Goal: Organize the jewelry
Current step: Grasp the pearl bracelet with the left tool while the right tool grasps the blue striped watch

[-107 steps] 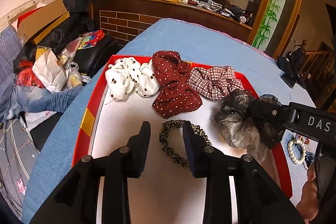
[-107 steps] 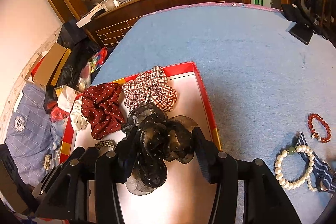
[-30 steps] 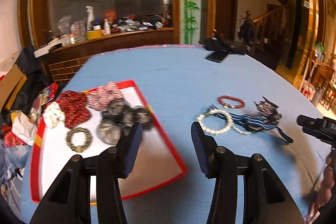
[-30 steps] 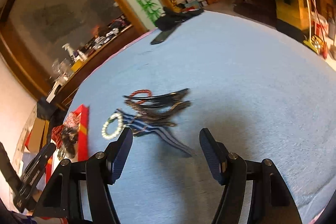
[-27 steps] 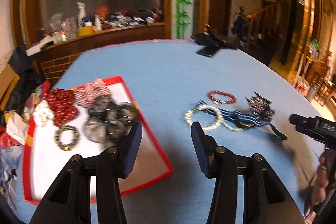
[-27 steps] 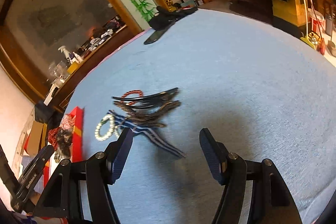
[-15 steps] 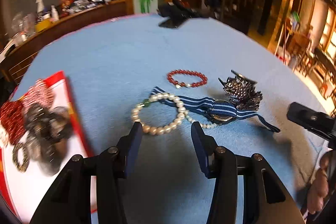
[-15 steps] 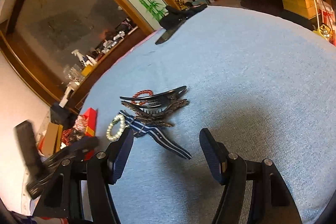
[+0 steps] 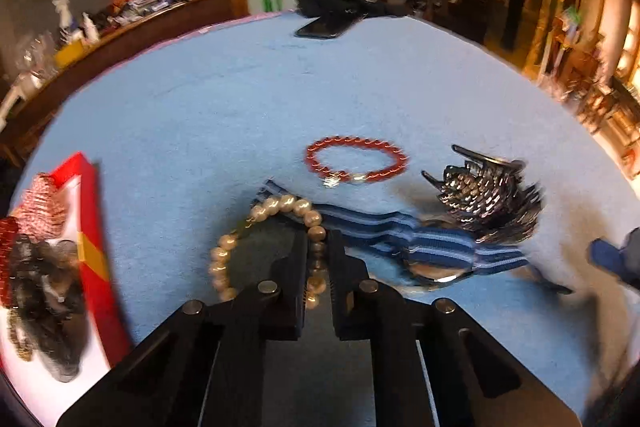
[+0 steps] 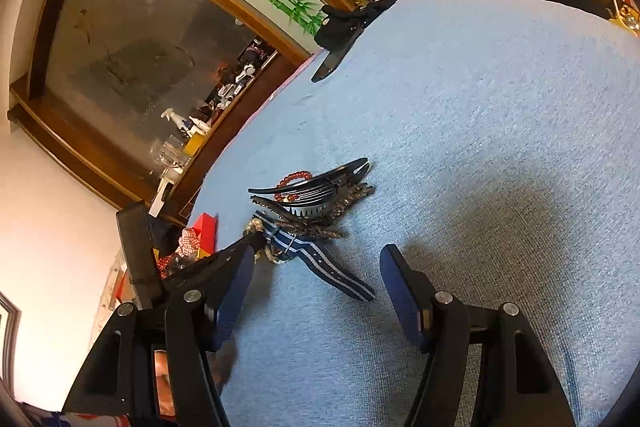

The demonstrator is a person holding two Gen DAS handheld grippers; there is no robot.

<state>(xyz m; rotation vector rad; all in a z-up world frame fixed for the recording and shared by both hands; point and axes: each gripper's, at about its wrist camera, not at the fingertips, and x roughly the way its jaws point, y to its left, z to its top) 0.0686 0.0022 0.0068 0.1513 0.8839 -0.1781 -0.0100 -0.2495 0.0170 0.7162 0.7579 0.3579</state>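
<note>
We see left gripper (image 9: 318, 247) jaws just closed, pinching right side of pearl bracelet (image 9: 268, 247) on blue cloth (image 9: 280, 99), right of red tray (image 9: 94, 227). Right gripper (image 10: 316, 267) hovers half open, empty, near striped band (image 10: 332, 275). Risk we judge: beads slip from narrow pinch, or bracelet drags band lying beneath.

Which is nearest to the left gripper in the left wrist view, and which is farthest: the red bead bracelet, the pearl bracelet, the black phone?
1. pearl bracelet: between the jaws of the left gripper, which have just closed on it.
2. red bead bracelet: farther out, slightly right.
3. black phone: at the far table edge.
</note>
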